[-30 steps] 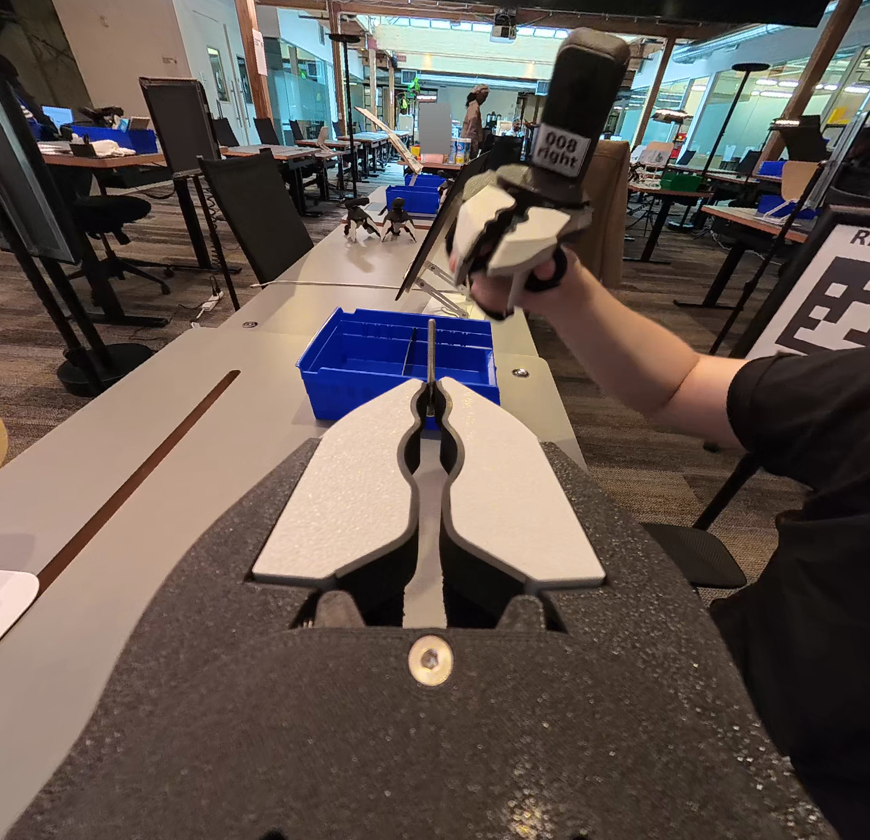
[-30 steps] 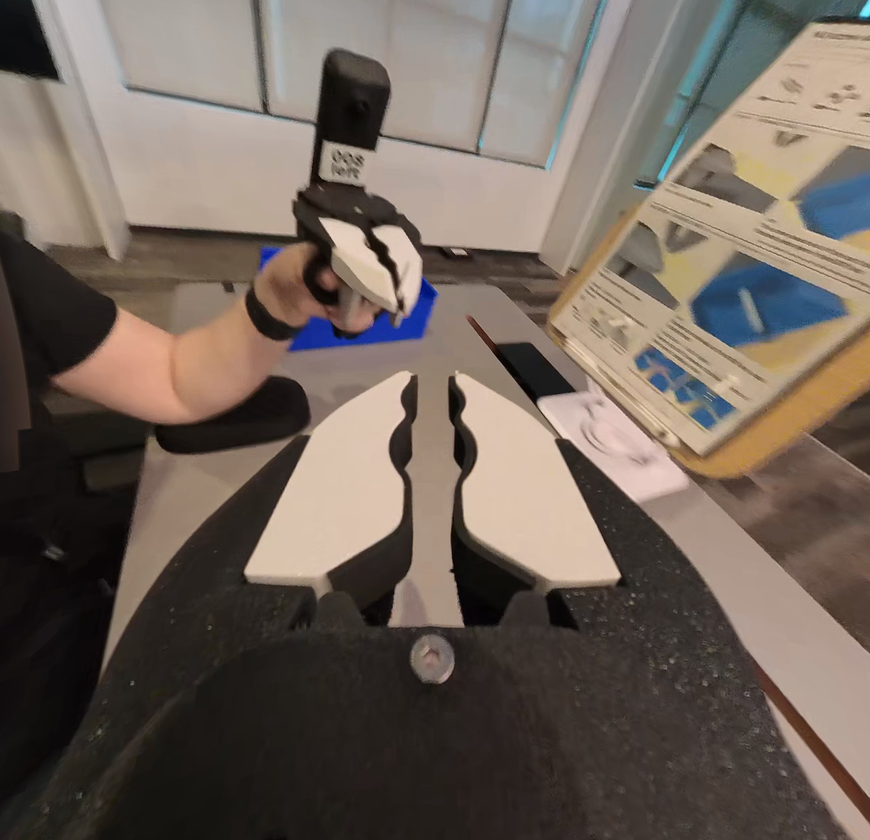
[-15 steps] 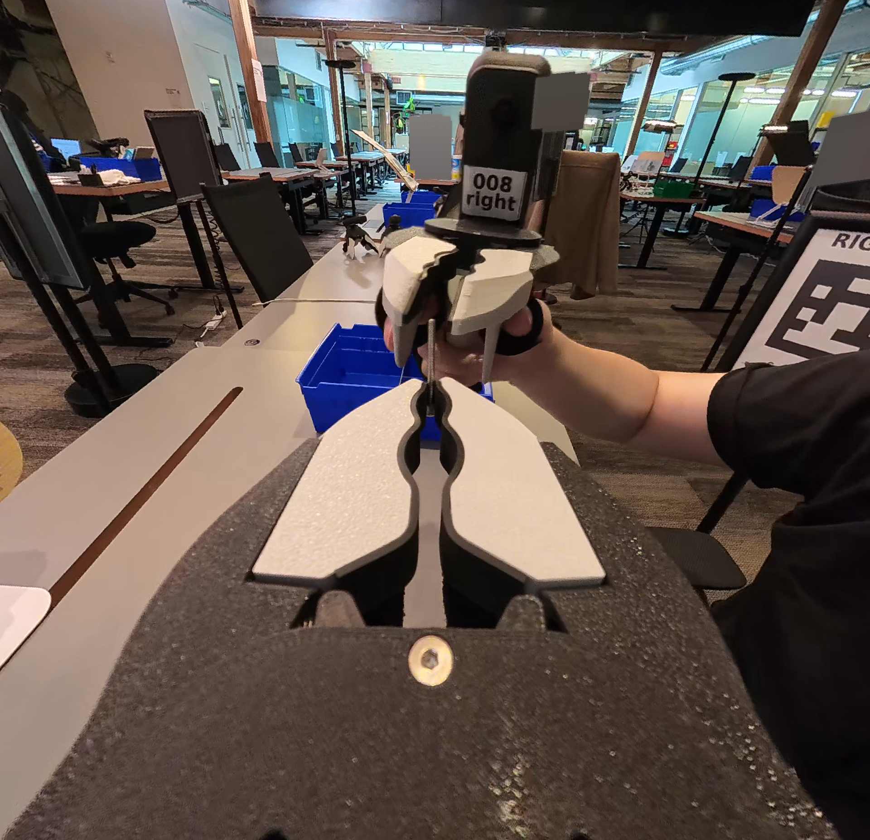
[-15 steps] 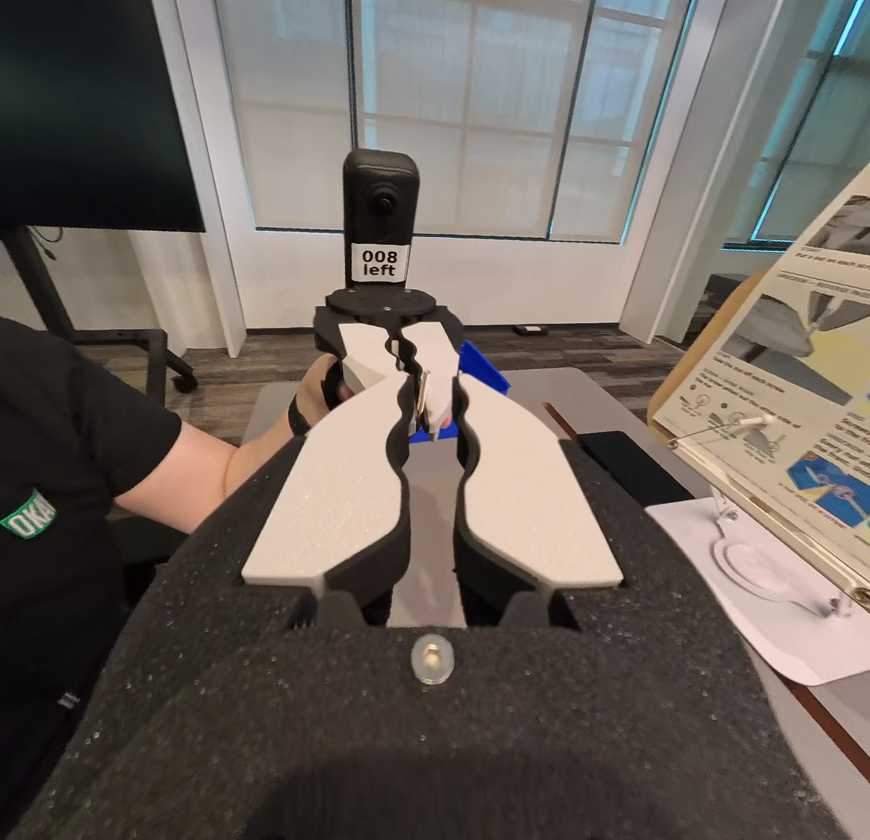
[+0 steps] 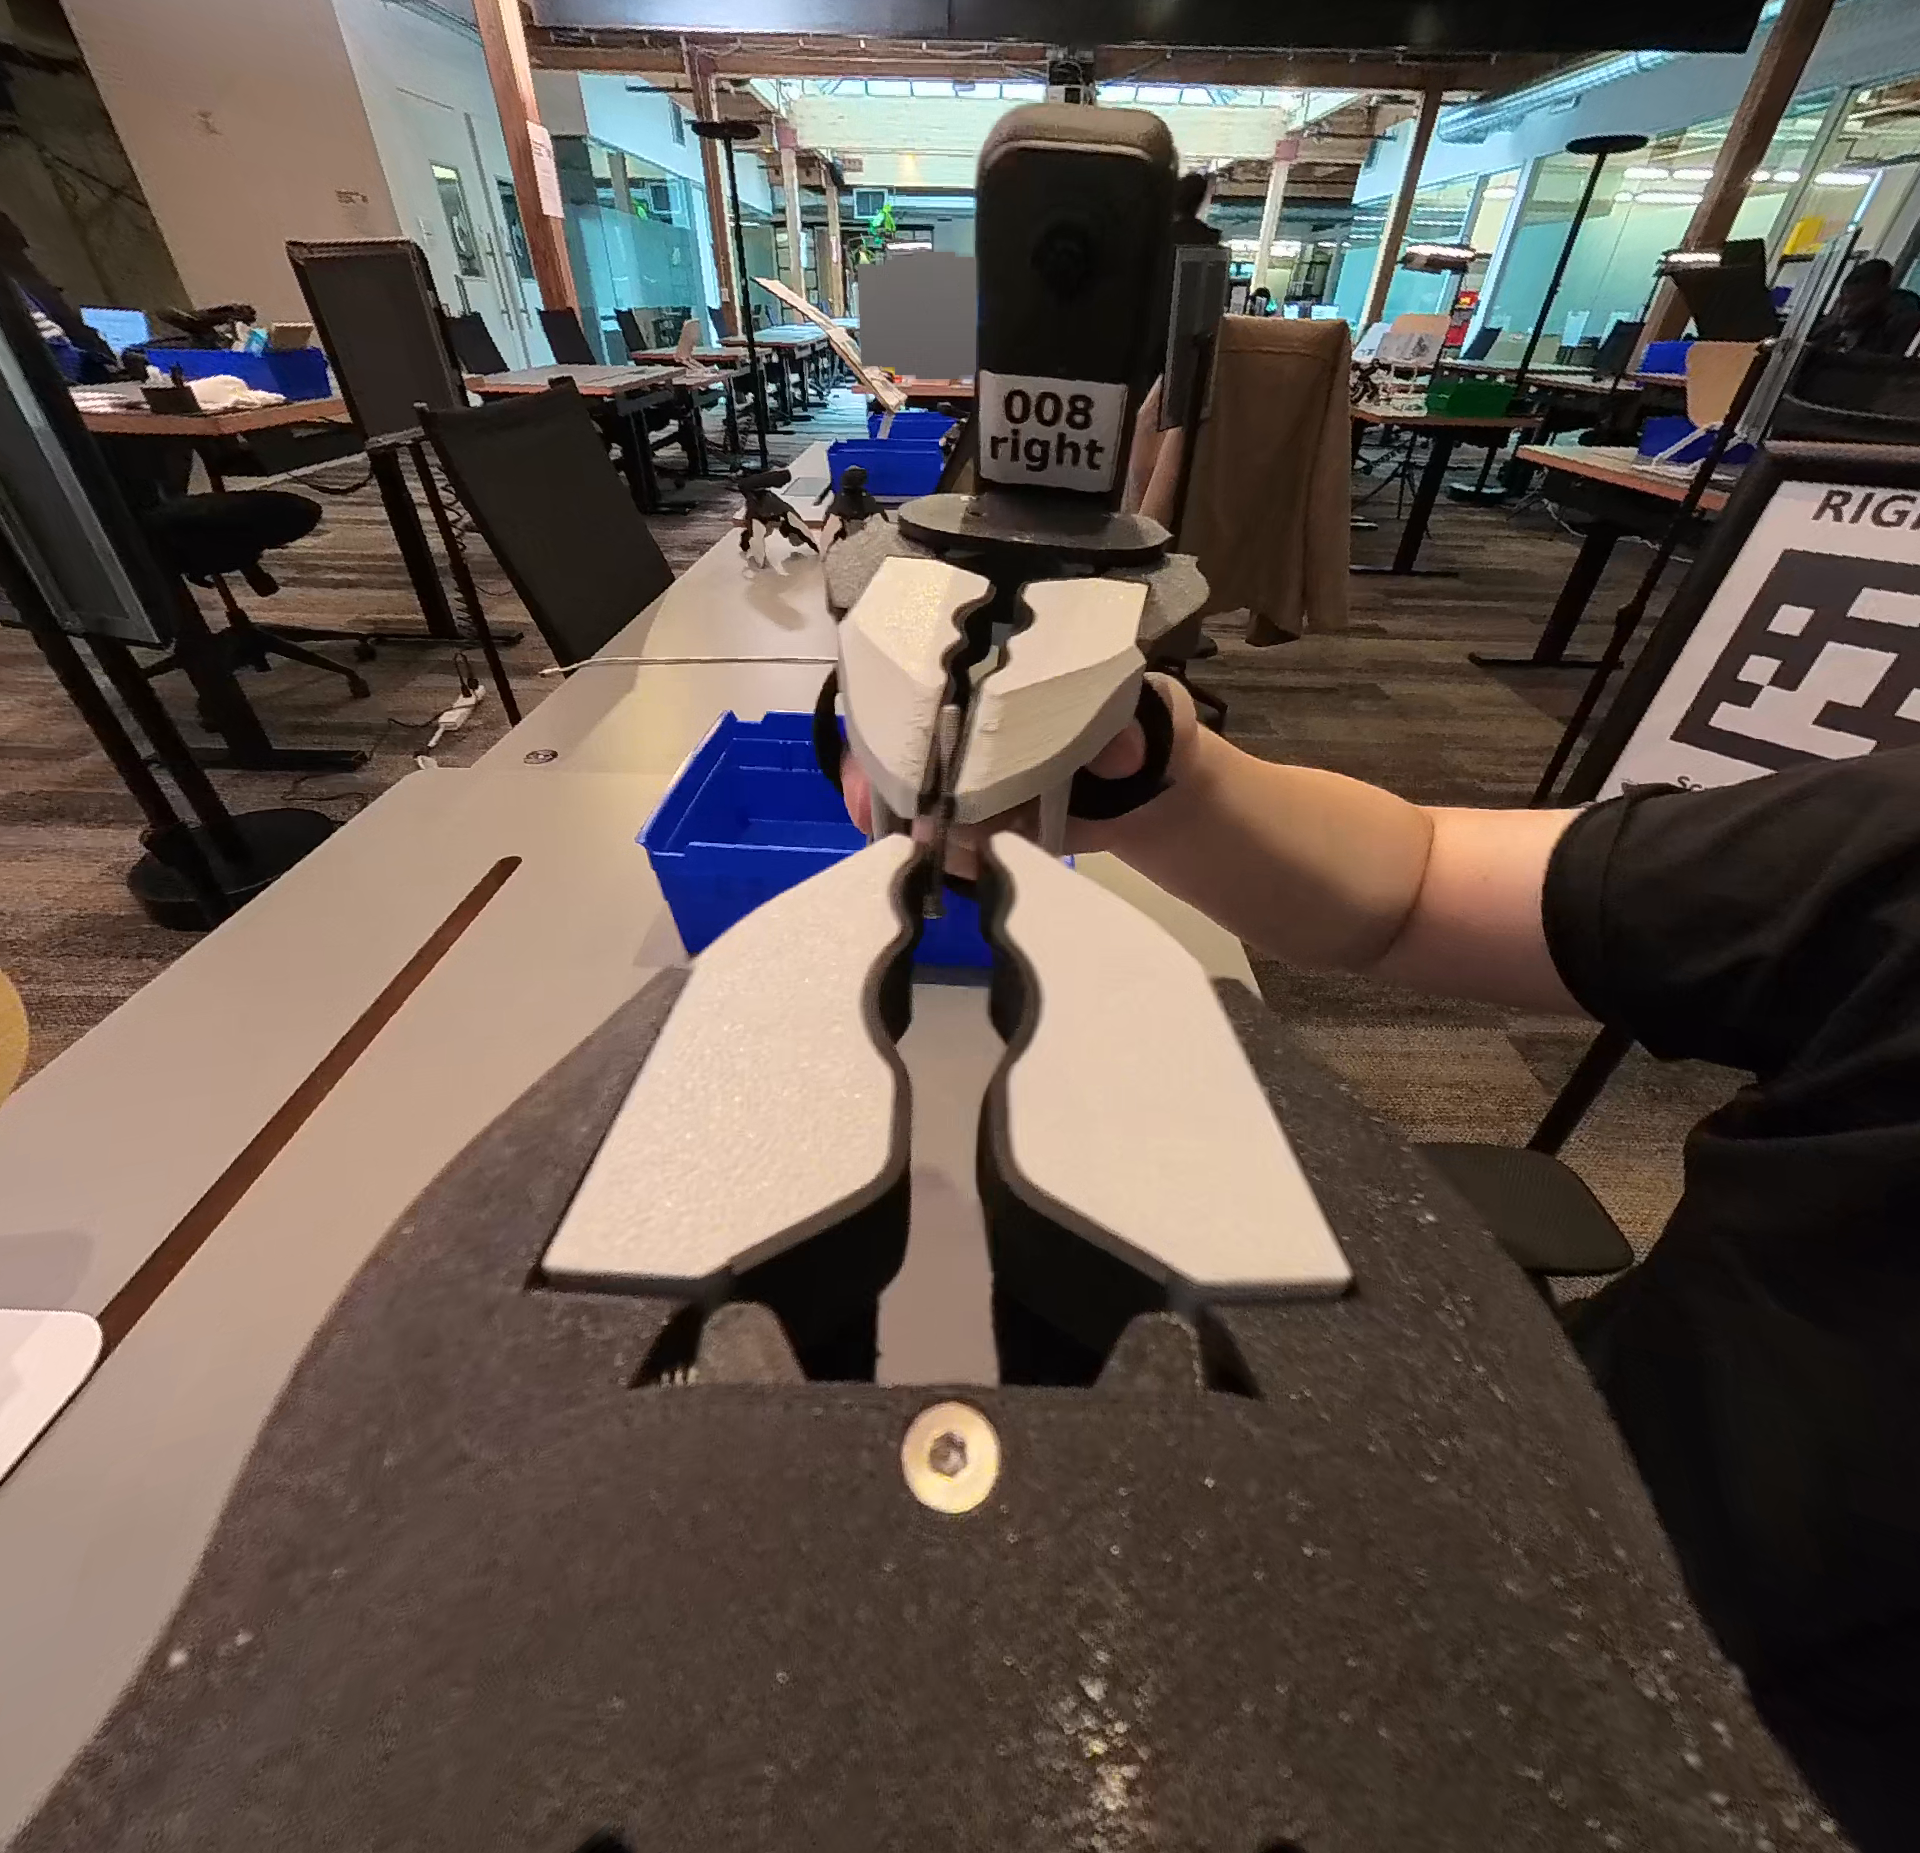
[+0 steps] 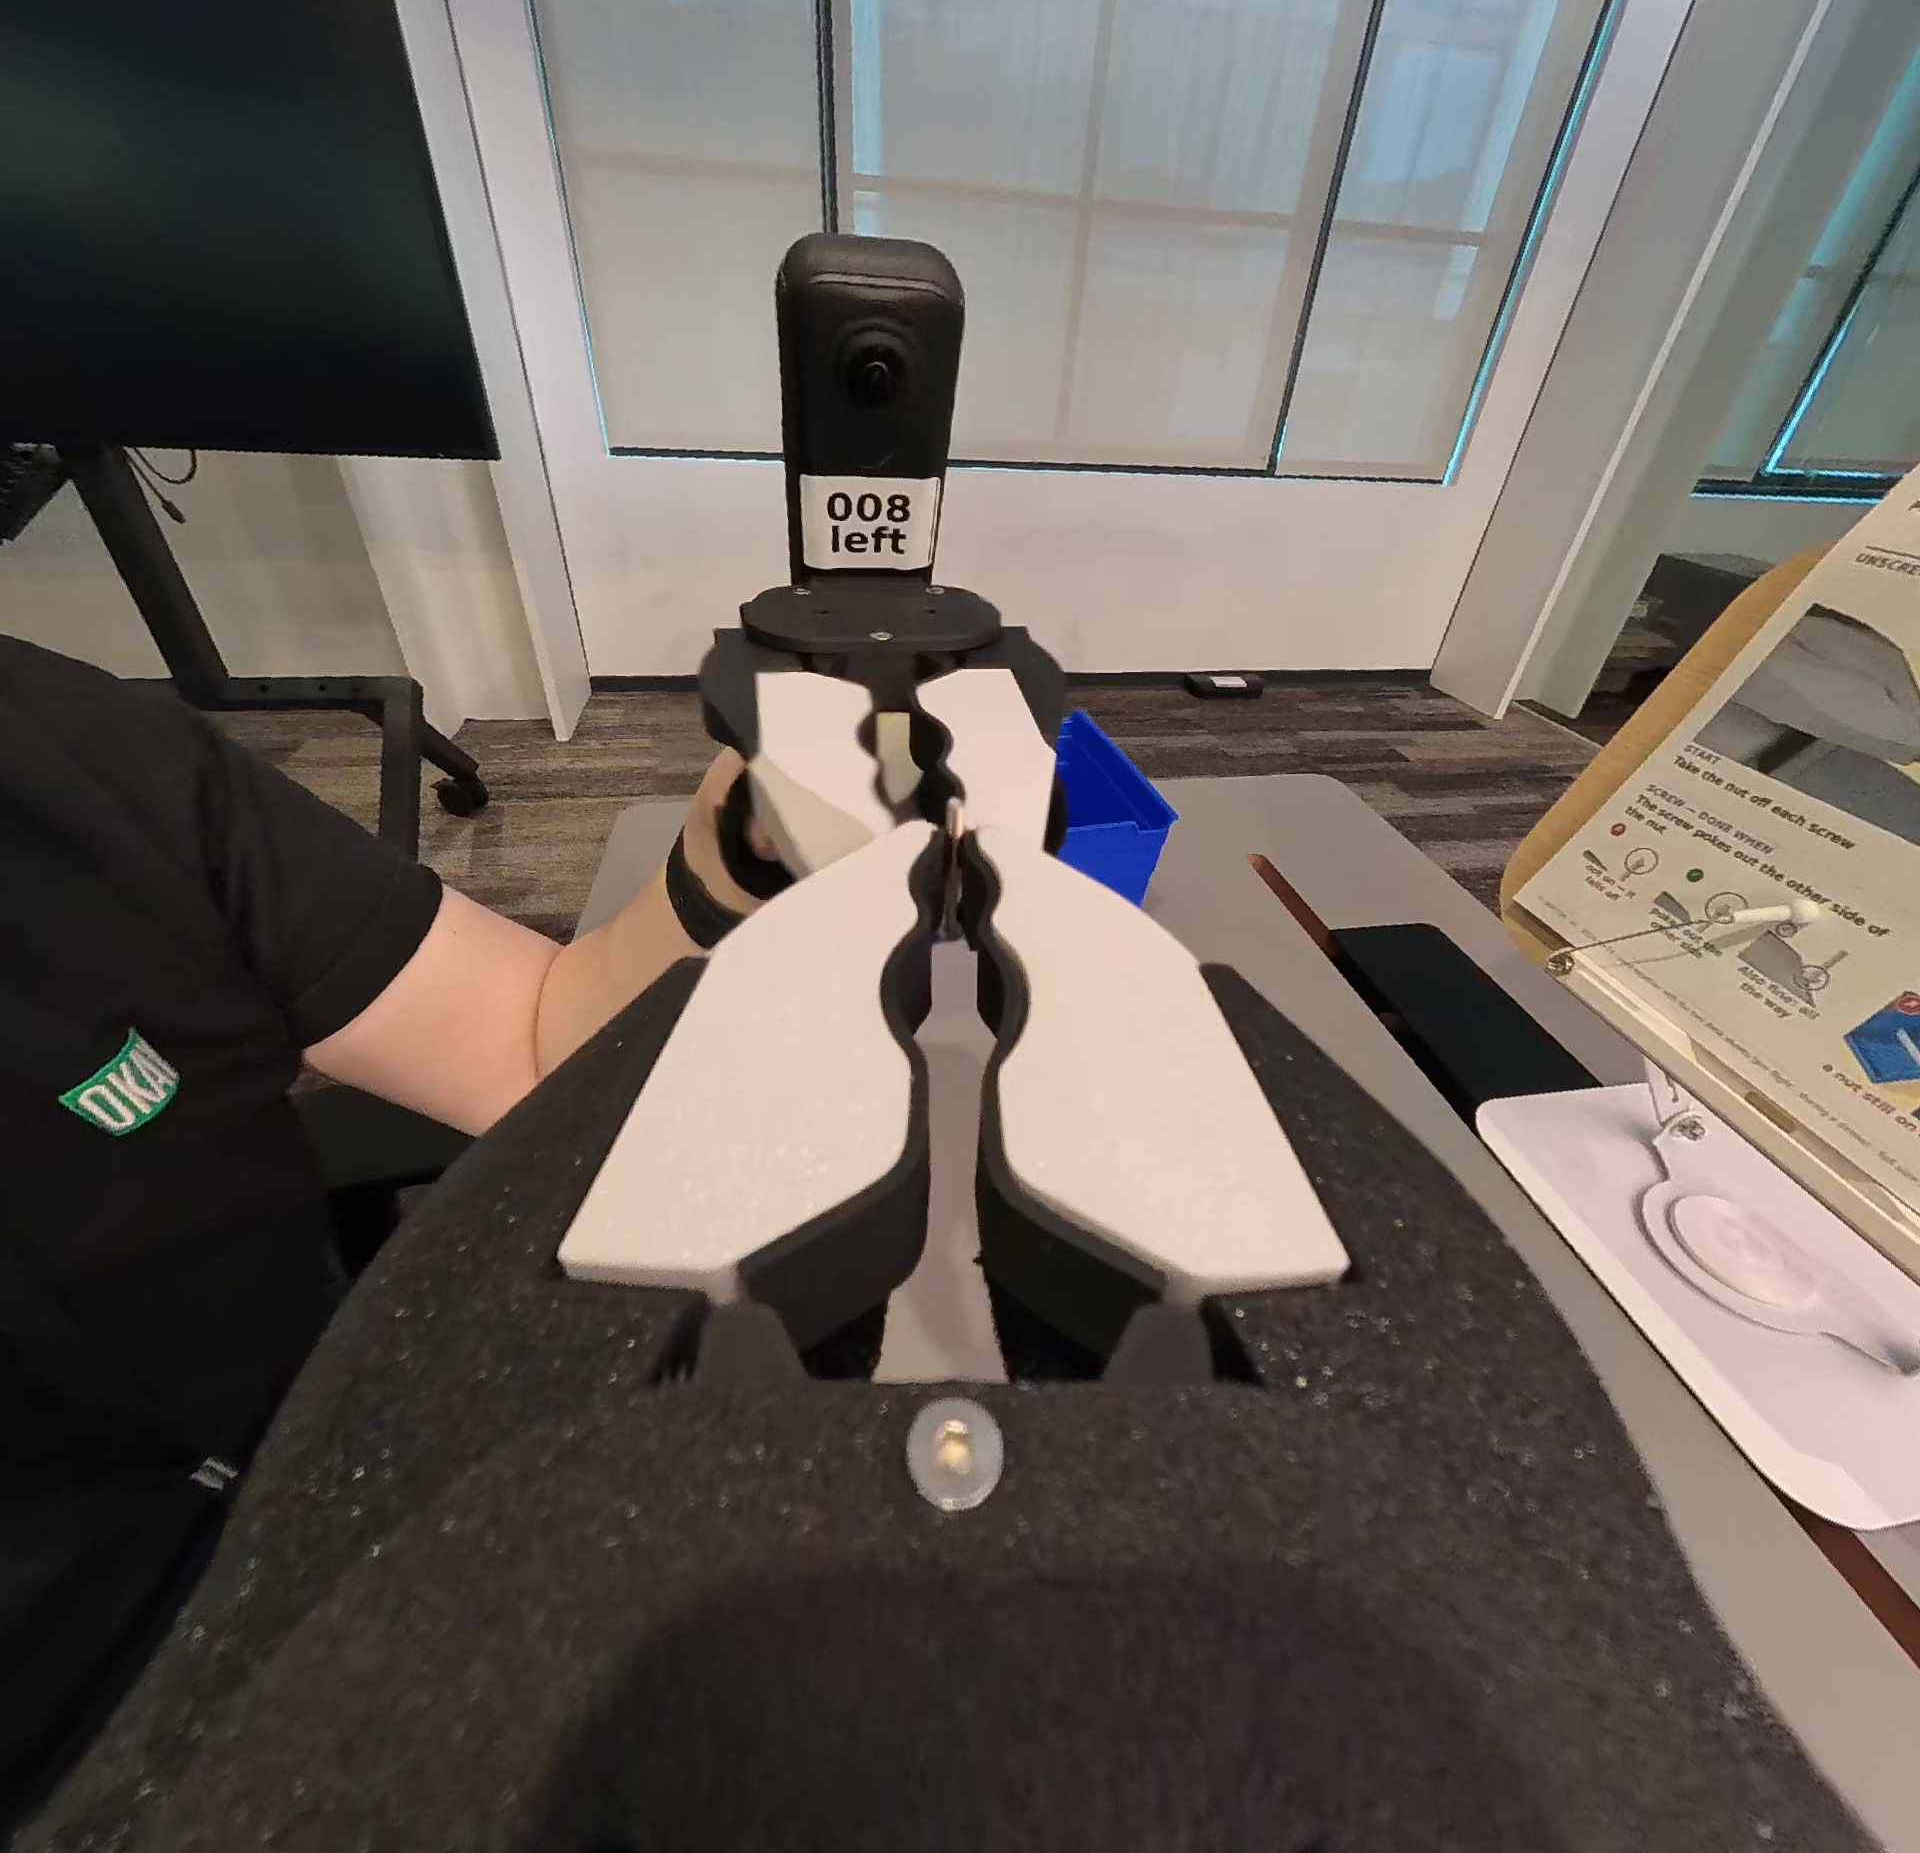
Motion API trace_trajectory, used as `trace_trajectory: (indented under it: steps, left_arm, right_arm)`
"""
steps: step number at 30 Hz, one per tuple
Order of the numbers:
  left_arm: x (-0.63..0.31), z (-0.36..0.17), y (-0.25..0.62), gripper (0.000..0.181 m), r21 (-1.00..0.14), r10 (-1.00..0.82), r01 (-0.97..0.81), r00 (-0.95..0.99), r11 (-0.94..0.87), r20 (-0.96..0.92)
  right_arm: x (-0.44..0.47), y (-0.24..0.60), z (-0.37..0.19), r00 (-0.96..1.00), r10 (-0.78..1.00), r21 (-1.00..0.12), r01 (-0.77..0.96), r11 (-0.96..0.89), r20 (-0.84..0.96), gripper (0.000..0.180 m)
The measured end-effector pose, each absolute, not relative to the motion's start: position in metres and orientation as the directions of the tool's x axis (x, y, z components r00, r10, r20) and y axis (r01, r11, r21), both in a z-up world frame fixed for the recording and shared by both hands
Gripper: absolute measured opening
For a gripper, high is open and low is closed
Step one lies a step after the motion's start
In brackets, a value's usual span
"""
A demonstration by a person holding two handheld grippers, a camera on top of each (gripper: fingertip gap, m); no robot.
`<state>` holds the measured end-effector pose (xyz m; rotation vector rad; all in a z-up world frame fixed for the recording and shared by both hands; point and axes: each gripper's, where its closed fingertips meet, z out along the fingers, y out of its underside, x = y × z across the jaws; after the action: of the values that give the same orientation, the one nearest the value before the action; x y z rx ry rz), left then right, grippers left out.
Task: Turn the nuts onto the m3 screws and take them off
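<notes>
Left claw (image 5: pixel 948 873) had parted around the m3 screw (image 5: pixel 940 816), while the facing right claw (image 6: pixel 948 873) pinched it between closed tips. Blue bin (image 5: pixel 764 837) sat on the bench (image 5: pixel 312 951) beyond. No nut was discernible; threading probably remained.

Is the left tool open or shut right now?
Open: the fingertips of the left tool stand apart; the screw between them is pinched by the right tool.

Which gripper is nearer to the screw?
Right. The right gripper pinches the screw in shut jaws; the left gripper has jaws slightly apart around its other end.
</notes>
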<state>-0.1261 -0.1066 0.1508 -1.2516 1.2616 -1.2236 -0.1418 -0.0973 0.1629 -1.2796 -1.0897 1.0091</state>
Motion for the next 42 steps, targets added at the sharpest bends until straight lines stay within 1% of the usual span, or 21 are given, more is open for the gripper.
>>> trace_trajectory:
  steps: [1, 3, 7, 10, 12, 14, 16, 18, 19, 23, 26, 28, 32, 34, 38, 42]
  left_arm:
    - [-0.126, 0.15, -0.108, 0.018, -0.998, -0.999, -0.062, -0.04, -0.03, 0.033]
    - [-0.125, 0.149, -0.107, 0.027, -0.997, -0.999, -0.067, -0.035, -0.036, 0.039]
    - [-0.127, 0.147, -0.104, 0.037, -0.996, -0.999, -0.083, -0.017, -0.026, 0.028]
    - [-0.132, 0.145, -0.098, 0.036, -0.995, -1.0, -0.096, 0.019, -0.023, 0.021]
    - [-0.136, 0.147, -0.094, 0.035, -0.995, -0.999, -0.092, 0.042, -0.023, 0.019]
    - [-0.14, 0.149, -0.092, 0.033, -0.996, -0.999, -0.082, 0.044, -0.032, 0.028]
    - [-0.144, 0.151, -0.088, 0.033, -0.996, -0.998, -0.074, 0.06, -0.04, 0.035]
    - [-0.147, 0.151, -0.085, 0.032, -0.996, -0.997, -0.075, 0.071, -0.041, 0.035]
    - [-0.148, 0.151, -0.084, 0.032, -0.996, -0.996, -0.076, 0.075, -0.042, 0.036]
    - [-0.152, 0.152, -0.082, 0.031, -0.996, -0.995, -0.075, 0.095, -0.042, 0.035]
    - [-0.154, 0.151, -0.08, 0.03, -0.996, -0.993, -0.083, 0.115, -0.033, 0.024]
    - [-0.155, 0.151, -0.078, 0.03, -0.996, -0.992, -0.084, 0.126, -0.03, 0.019]
    - [-0.154, 0.149, -0.077, 0.029, -0.994, -0.99, -0.101, 0.138, -0.027, 0.013]
    - [-0.154, 0.148, -0.075, 0.029, -0.994, -0.989, -0.107, 0.148, -0.024, 0.008]
    - [-0.153, 0.147, -0.072, 0.029, -0.993, -0.987, -0.112, 0.159, -0.022, 0.004]
    - [-0.152, 0.145, -0.069, 0.029, -0.992, -0.986, -0.12, 0.168, -0.028, 0.008]
  right_arm:
    - [-0.14, -0.096, 0.162, 0.216, 0.975, -0.999, 0.029, 0.04, 0.046, 0.002]
    - [-0.137, -0.095, 0.163, 0.209, 0.978, -1.0, 0.018, 0.02, 0.023, 0.002]
    - [-0.12, -0.092, 0.167, 0.218, 0.975, -0.999, -0.02, -0.031, -0.035, 0.002]
    - [-0.095, -0.086, 0.166, 0.267, 0.962, -0.998, -0.006, -0.058, -0.057, 0.002]
    - [-0.068, -0.074, 0.157, 0.357, 0.933, -0.994, 0.077, -0.073, -0.04, 0.002]
    - [-0.026, -0.051, 0.137, 0.488, 0.873, -0.968, 0.226, -0.112, 0.013, 0.002]
    - [0.032, -0.023, 0.107, 0.621, 0.78, -0.89, 0.396, -0.225, 0.079, 0.002]
    - [0.09, -0.004, 0.073, 0.685, 0.721, -0.78, 0.508, -0.366, 0.108, 0.003]
    - [0.118, 0.004, 0.055, 0.711, 0.695, -0.723, 0.534, -0.438, 0.105, 0.002]
    - [0.205, 0.019, -0.019, 0.8, 0.6, -0.51, 0.523, -0.683, 0.017, 0.003]
    - [0.251, 0.018, -0.07, 0.821, 0.571, -0.34, 0.543, -0.768, 0.021, 0.003]
    - [0.27, 0.016, -0.095, 0.829, 0.559, -0.259, 0.544, -0.798, 0.017, 0.003]
    - [0.284, 0.013, -0.125, 0.822, 0.57, -0.165, 0.559, -0.813, -0.021, 0.003]
    - [0.289, 0.013, -0.133, 0.811, 0.585, -0.119, 0.58, -0.806, -0.008, 0.003]
    - [0.295, 0.014, -0.142, 0.787, 0.617, -0.067, 0.617, -0.784, 0.015, 0.003]
    - [0.297, 0.017, -0.148, 0.779, 0.627, -0.056, 0.627, -0.777, 0.016, 0.003]
